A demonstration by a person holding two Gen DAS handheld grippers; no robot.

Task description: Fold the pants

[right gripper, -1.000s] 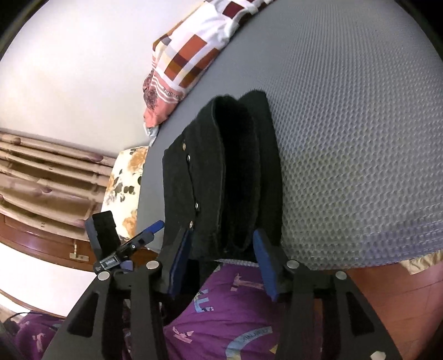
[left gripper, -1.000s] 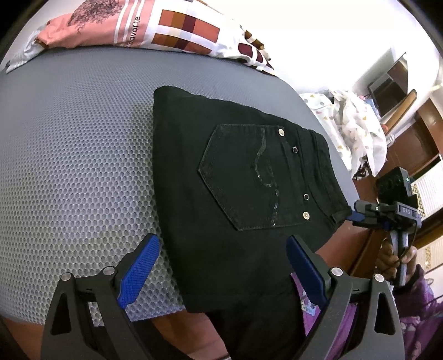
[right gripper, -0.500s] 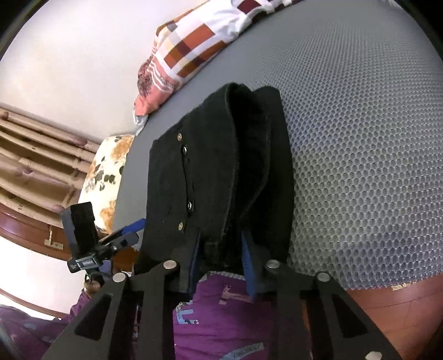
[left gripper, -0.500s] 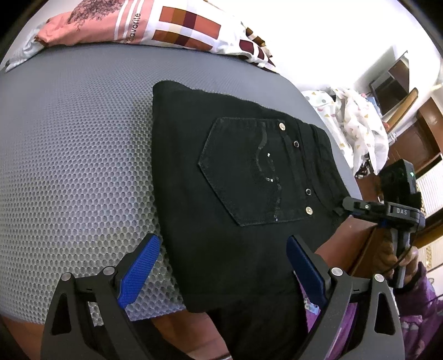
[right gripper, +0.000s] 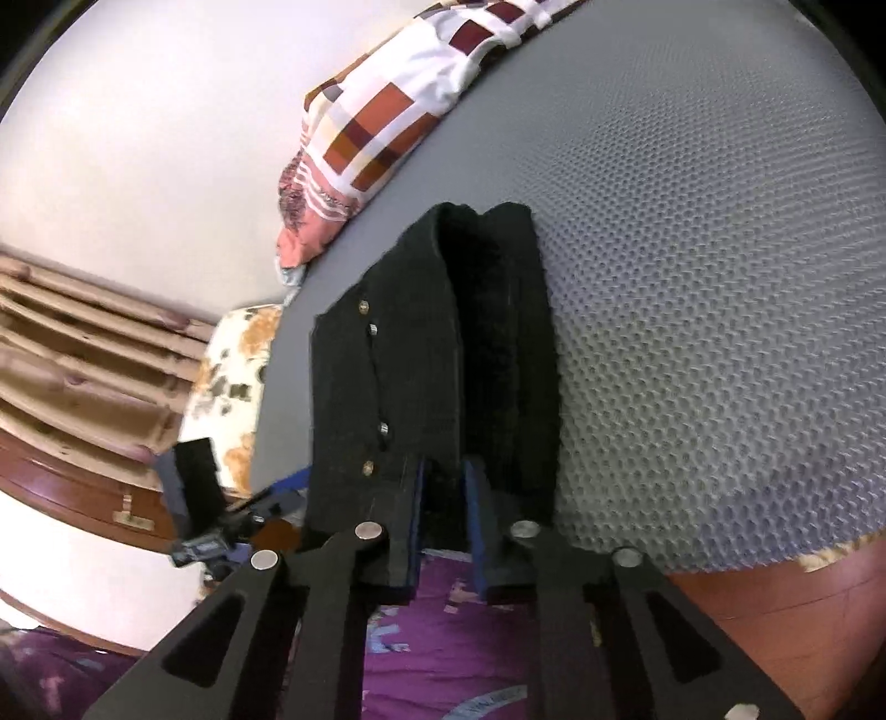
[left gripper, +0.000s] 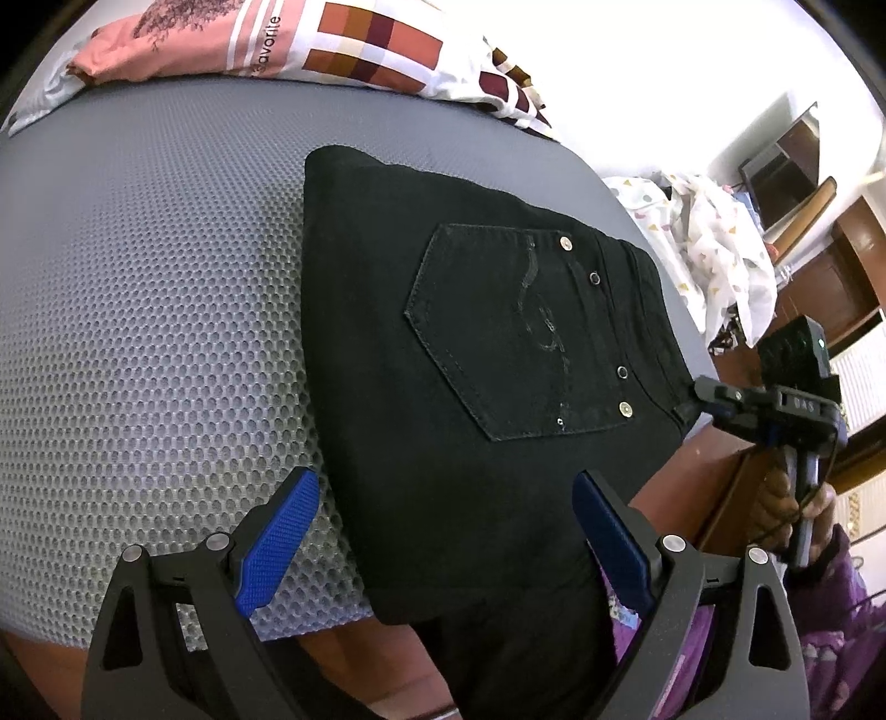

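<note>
The left gripper [left gripper: 443,531] hangs spread wide at six o'clock over the near edge of the pants [left gripper: 487,354], touching nothing. The black pants lie folded on the grey mattress [left gripper: 144,310], back pocket up. At three o'clock the right gripper [right gripper: 443,498] is pinched on the pants' waistband edge. At twelve lies a checked pillow [left gripper: 354,50].

We see matt black denim pants [left gripper: 487,354] with shiny metal rivets [left gripper: 626,408]; the mattress [left gripper: 144,310] is grey honeycomb mesh. Gripper pads [left gripper: 277,548] look textured blue plastic.
</note>
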